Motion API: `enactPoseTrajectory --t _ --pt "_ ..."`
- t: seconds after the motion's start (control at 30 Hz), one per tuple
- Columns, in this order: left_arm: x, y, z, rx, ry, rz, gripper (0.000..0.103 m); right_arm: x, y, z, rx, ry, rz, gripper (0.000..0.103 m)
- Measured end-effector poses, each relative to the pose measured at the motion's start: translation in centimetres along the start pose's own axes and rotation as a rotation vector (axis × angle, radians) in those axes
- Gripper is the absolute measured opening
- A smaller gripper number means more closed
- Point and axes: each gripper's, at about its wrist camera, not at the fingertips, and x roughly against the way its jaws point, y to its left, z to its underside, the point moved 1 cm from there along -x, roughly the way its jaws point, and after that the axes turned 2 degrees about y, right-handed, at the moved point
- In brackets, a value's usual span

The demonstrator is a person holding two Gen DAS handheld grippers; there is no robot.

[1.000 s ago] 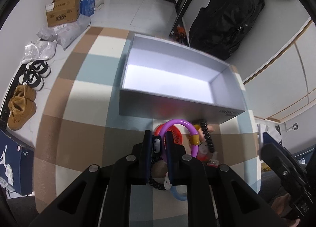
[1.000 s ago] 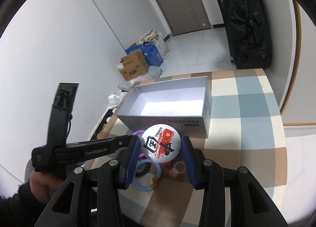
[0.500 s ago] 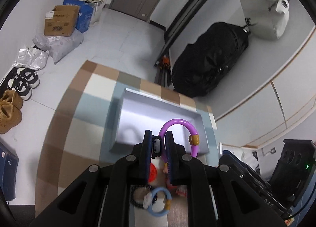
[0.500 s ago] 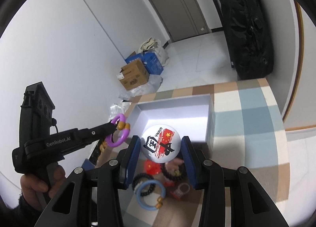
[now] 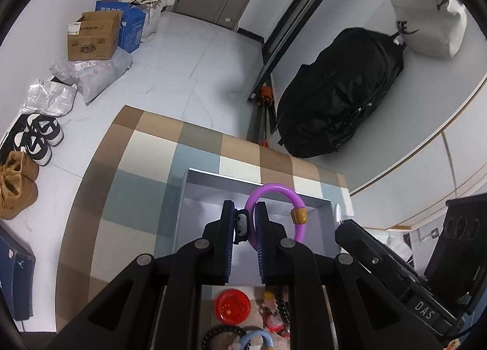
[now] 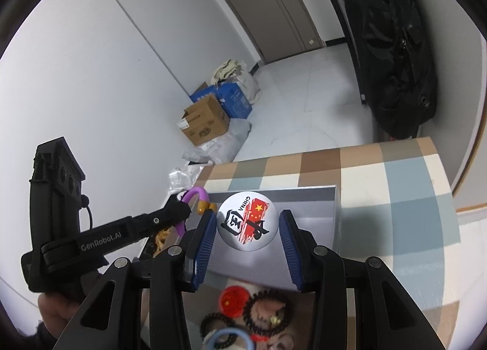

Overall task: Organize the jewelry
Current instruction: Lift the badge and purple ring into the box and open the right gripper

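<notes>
My left gripper [image 5: 244,219] is shut on a purple ring bracelet [image 5: 286,197] with an orange bead and holds it high above the open grey box [image 5: 194,194]. My right gripper [image 6: 248,222] is shut on a round white badge [image 6: 247,221] with a red flag and "CHINA", also held above the box [image 6: 331,222]. Below, on the checked cloth, lie a red badge [image 5: 232,305], black bead bracelets [image 6: 268,309] and a blue ring [image 5: 257,339]. The left gripper shows in the right wrist view [image 6: 182,213].
The box stands on a checked tablecloth [image 5: 134,185]. On the floor beyond are cardboard and blue boxes [image 5: 94,36], plastic bags, shoes [image 5: 39,136] and a large black bag [image 5: 341,100] against the wall. Black equipment [image 5: 456,246] stands at the right.
Both grippers have risen well above the table with their items. The box and the loose jewelry now look smaller and lower in both views.
</notes>
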Motion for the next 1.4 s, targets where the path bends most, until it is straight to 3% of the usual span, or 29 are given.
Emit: enactPoseTrajectory --t 0.43,0.63,0.67,0.77,0.83,0.97,1.07,1.1,1.17,1.4 --pt "-2.9 0.7 -0.4 0.018 0.104 0.010 0.009 -4.4 -2.3 -0.2 -0.079 0.126 -0.002 0.042" --pt "-3.3 0.7 -0.8 0.048 0.123 0.046 0.012 -4.2 -2.1 -0.5 -0.056 0.110 0.000 0.043" --pt "-3.3 0.8 -1.0 0.060 0.134 0.063 0.015 -4.0 -2.1 -0.5 -0.055 0.101 0.004 0.047" --pt "-3.0 1.2 -1.0 0.088 0.120 0.076 0.037 -3.0 -2.3 -0.9 -0.063 0.054 -0.005 0.071" --pt "-2.5 1.3 -1.1 0.091 0.098 0.070 0.050 -2.0 -2.4 -1.1 -0.067 0.014 -0.012 0.074" --pt "-1.5 0.7 -0.8 0.064 0.070 0.050 0.051 -1.2 -2.3 -1.0 -0.059 -0.005 0.002 0.084" --pt "-1.0 -0.2 -0.5 0.012 0.039 -0.033 0.055 -1.0 -2.4 -0.8 -0.058 -0.003 0.009 0.090" --pt "-0.8 -0.4 -0.5 -0.003 0.025 -0.064 0.061 -0.9 -2.4 -0.7 -0.057 -0.002 0.019 0.092" --pt "-0.2 -0.6 -0.3 -0.024 -0.007 -0.084 0.064 -0.6 -2.4 -0.7 -0.056 -0.006 0.037 0.100" --pt "0.9 -1.0 0.3 -0.053 -0.045 -0.110 0.069 0.3 -2.0 -0.2 -0.039 -0.023 0.048 0.103"
